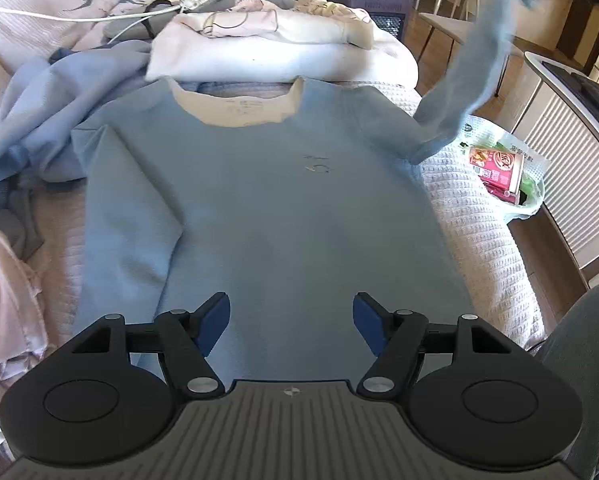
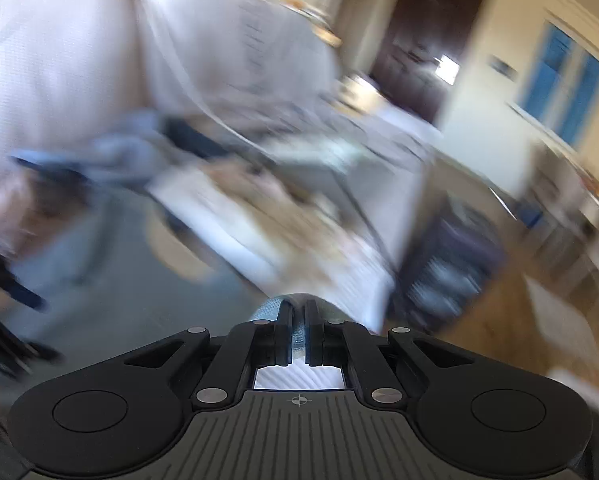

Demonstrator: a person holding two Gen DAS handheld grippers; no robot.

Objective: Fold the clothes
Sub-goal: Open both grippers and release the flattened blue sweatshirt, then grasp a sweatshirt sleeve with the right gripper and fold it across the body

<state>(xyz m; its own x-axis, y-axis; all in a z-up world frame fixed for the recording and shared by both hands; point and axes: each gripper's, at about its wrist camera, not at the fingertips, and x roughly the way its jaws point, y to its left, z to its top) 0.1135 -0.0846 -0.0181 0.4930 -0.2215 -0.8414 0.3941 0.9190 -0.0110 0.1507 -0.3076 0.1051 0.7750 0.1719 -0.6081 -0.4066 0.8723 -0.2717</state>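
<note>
Bed (image 1: 459,200): one blue shirt (image 1: 259,208), one sleeve (image 1: 467,80) lifted by right gripper (image 2: 298,332).

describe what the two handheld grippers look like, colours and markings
Both share one build: a grey ribbed base plate with a small crosshair mark, round black side housings, black linkage arms with silver pivot pins. The left gripper carries blue finger pads. The right gripper has flat black fingers. No cables show.
</note>
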